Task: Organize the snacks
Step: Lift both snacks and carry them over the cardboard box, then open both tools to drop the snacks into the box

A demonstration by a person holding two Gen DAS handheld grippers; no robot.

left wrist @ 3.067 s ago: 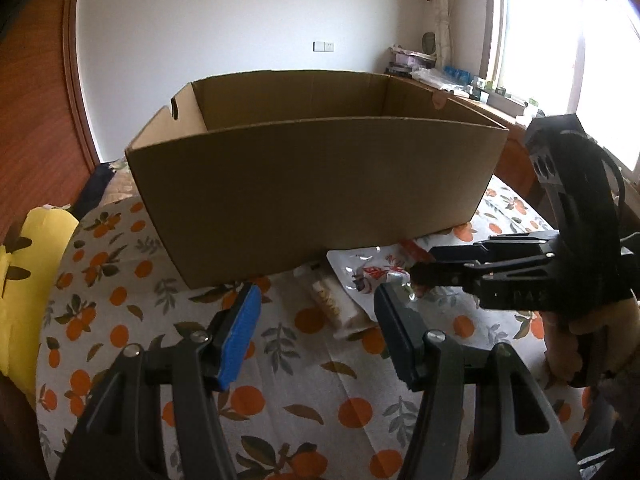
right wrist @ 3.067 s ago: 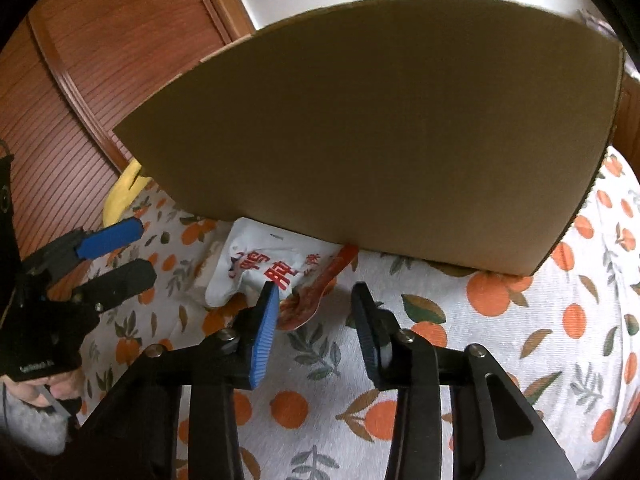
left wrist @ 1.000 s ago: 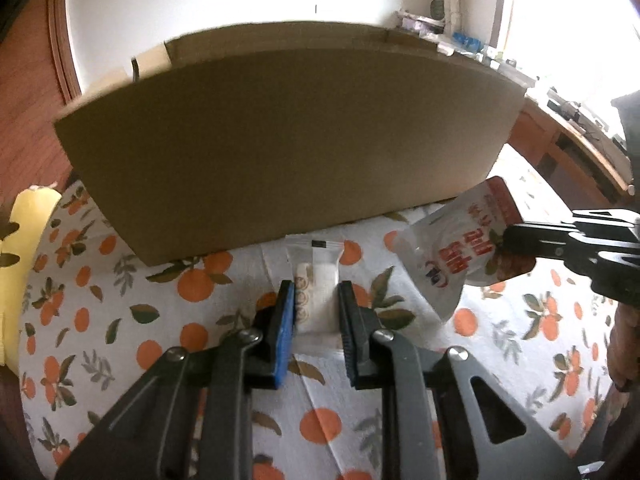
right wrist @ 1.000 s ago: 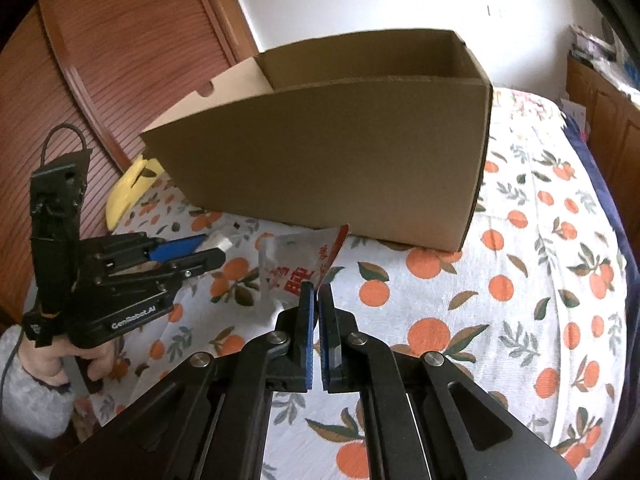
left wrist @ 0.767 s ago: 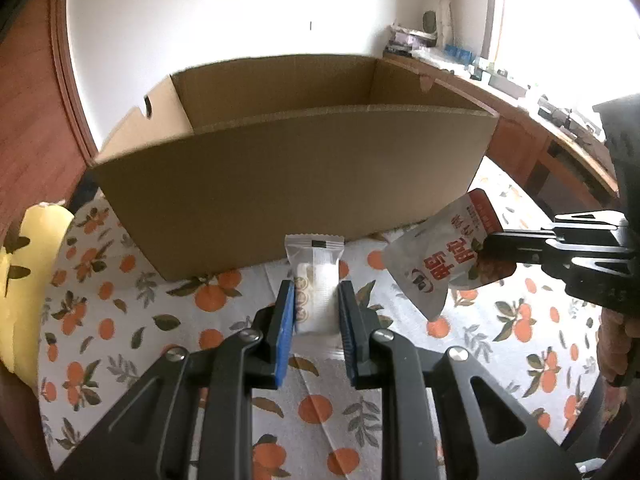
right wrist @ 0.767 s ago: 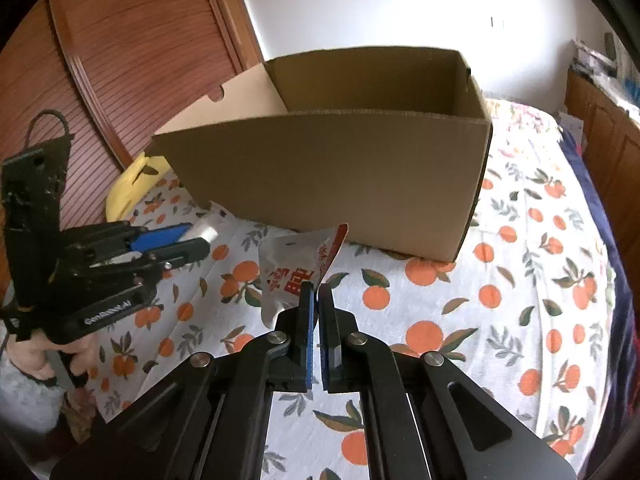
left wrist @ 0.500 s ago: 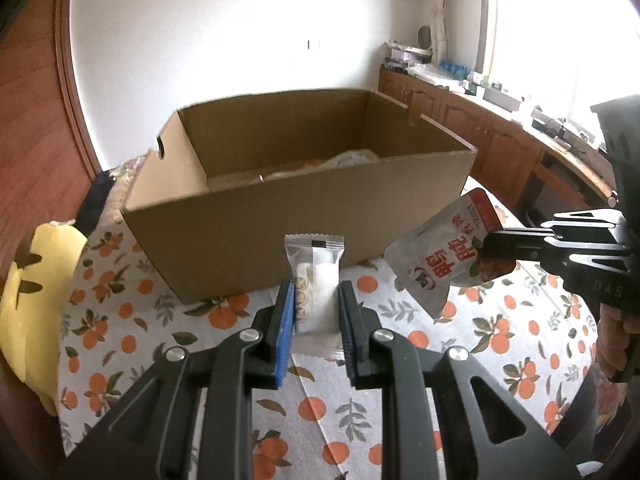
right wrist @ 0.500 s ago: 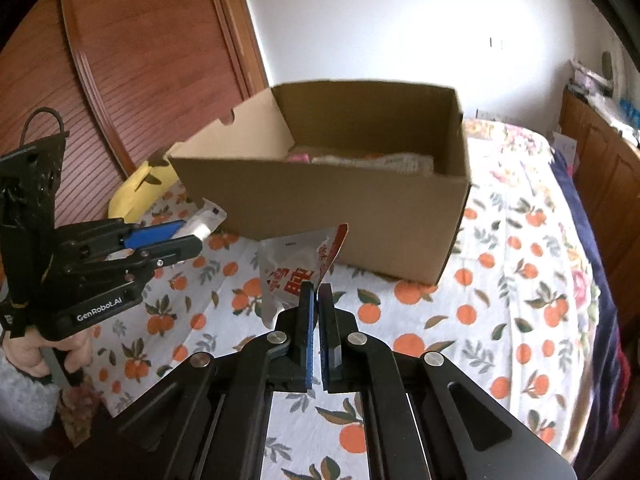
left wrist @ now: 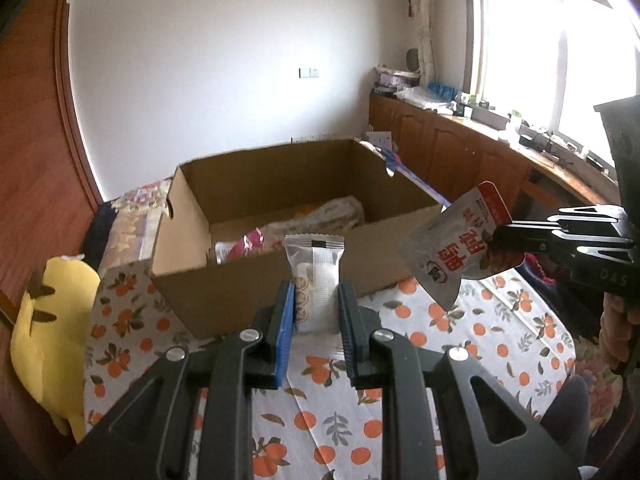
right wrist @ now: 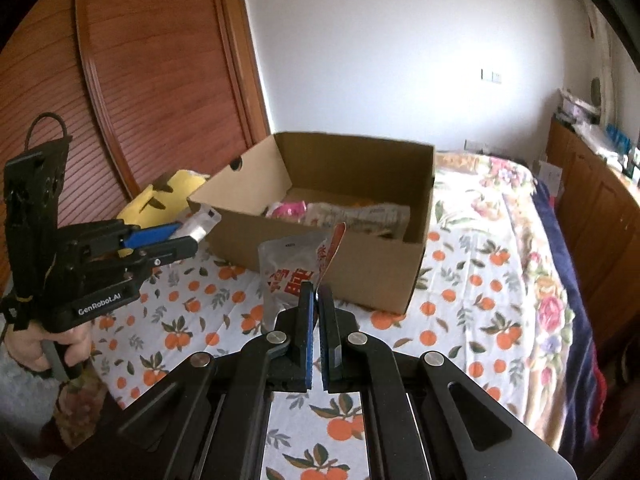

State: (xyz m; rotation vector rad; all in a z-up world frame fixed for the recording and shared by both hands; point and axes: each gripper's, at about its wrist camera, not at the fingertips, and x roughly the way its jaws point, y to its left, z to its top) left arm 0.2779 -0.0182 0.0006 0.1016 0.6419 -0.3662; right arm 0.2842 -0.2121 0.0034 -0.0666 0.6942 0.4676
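My left gripper [left wrist: 316, 304] is shut on a small white snack bar packet [left wrist: 315, 280] and holds it upright in the air before the open cardboard box [left wrist: 256, 292]. My right gripper [right wrist: 316, 304] is shut on the corner of a silver pouch with red print [right wrist: 290, 272]; the pouch also shows in the left wrist view [left wrist: 460, 248]. Both are raised above the bed, near the box's front wall [right wrist: 352, 276]. The box holds several snack bags [right wrist: 340, 214]. The left gripper with its packet also shows in the right wrist view [right wrist: 188, 236].
The box stands on a bed sheet with orange print [right wrist: 472, 280]. A yellow plush toy [left wrist: 48, 340] lies at the left by a wooden wardrobe [right wrist: 140, 80]. Wooden cabinets under a window [left wrist: 480, 148] line the right side.
Both grippers have closed on their snacks and lifted them off the sheet. They rose well above the box, so its inside and the bags in it now show.
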